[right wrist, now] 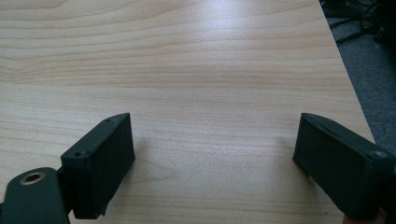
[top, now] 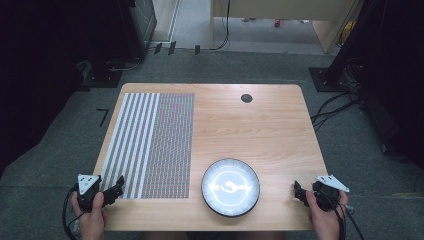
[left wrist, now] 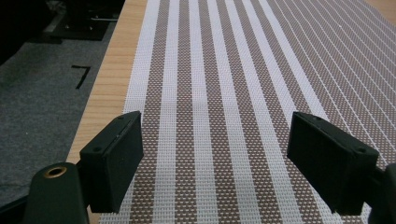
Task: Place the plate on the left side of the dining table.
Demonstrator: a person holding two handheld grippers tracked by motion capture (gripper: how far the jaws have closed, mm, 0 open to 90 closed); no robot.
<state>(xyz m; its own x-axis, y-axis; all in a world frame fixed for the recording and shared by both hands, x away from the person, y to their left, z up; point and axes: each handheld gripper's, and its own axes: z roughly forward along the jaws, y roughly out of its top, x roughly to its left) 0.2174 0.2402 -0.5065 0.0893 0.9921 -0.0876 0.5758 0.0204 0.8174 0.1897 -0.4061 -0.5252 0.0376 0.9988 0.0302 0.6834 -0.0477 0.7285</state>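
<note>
A striped woven placemat (top: 152, 144) lies flat on the left half of the wooden table (top: 260, 125). A dark round plate (top: 230, 186) with a white pattern sits near the front edge, right of the mat. My left gripper (top: 114, 189) is held at the mat's front left corner, open, with the mat's brown and white stripes (left wrist: 210, 116) showing between its jaws. My right gripper (top: 300, 192) hovers at the table's front right corner, open, over bare wood (right wrist: 210, 116), a hand's width right of the plate.
A small black round grommet (top: 246, 98) is set in the table's far edge. Grey carpet (top: 350, 150) surrounds the table, with cables (top: 335, 107) and a black stand base to the right and dark equipment at the left.
</note>
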